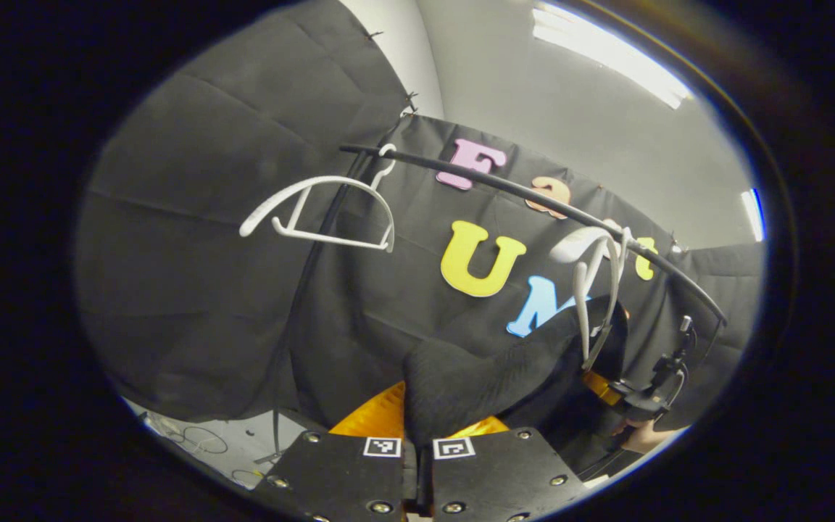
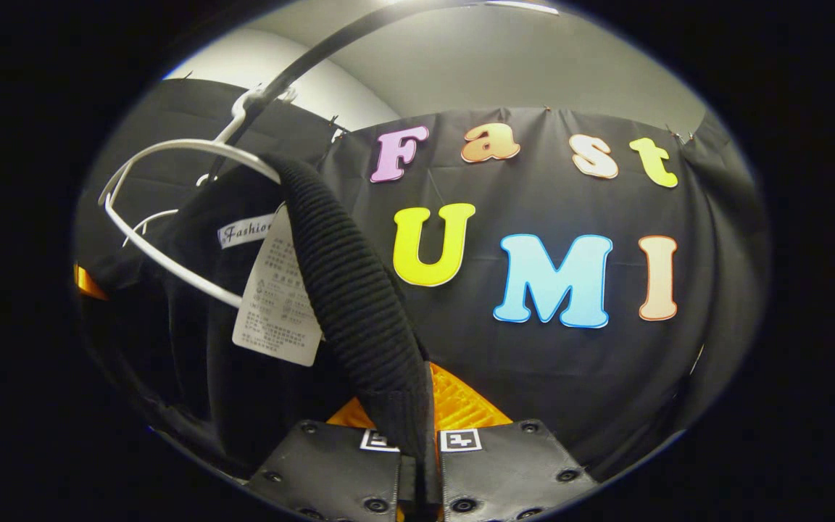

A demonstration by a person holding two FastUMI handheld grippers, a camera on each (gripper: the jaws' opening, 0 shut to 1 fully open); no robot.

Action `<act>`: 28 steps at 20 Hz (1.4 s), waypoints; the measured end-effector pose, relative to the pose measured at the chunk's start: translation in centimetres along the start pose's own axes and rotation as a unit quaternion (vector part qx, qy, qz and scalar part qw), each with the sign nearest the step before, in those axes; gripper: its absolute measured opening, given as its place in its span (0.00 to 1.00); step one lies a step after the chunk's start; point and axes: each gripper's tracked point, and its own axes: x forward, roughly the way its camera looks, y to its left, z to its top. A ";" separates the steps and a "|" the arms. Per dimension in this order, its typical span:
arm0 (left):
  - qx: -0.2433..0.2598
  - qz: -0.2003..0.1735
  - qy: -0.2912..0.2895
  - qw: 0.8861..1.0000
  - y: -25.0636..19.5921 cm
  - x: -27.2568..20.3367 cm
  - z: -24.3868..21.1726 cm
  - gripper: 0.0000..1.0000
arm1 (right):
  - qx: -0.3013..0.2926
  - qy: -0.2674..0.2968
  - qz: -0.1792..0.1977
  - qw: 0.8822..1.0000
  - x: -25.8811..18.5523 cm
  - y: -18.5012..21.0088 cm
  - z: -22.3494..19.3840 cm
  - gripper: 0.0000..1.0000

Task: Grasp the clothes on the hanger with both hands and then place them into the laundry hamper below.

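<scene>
A black garment (image 1: pixel 490 377) hangs from a white hanger (image 1: pixel 599 283) on the black rail (image 1: pixel 533 194). My left gripper (image 1: pixel 417 448) is shut on a fold of the garment's cloth, which stretches up and to the right toward that hanger. In the right gripper view, my right gripper (image 2: pixel 420 444) is shut on the garment's ribbed black edge (image 2: pixel 349 290), which runs up over the white hanger (image 2: pixel 171 148). A white care tag (image 2: pixel 276 293) dangles beside the ribbed edge. The left gripper view also shows the right gripper (image 1: pixel 651 395) and the hand (image 1: pixel 642 436) holding it, low at the right.
A second white hanger (image 1: pixel 320 210) hangs bare on the rail's left end. The rail (image 2: pixel 316 51) slants overhead in the right gripper view. Loose cables lie on the pale floor (image 1: pixel 200 438) at the lower left. Black cloth walls close in behind.
</scene>
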 end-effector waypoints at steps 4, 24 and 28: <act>-0.007 0.006 0.015 1.000 -0.4 1.3 -3.0 0.01 | -0.019 0.003 0.016 1.000 0.4 1.5 -1.5 0.09; 0.007 0.043 0.041 0.998 -4.1 1.8 -9.6 0.01 | -0.045 0.021 0.089 0.995 -0.1 2.6 -7.0 0.09; -0.042 0.054 0.051 0.996 -3.8 2.7 -11.5 0.01 | -0.044 0.026 0.098 0.994 -0.5 2.8 -8.6 0.02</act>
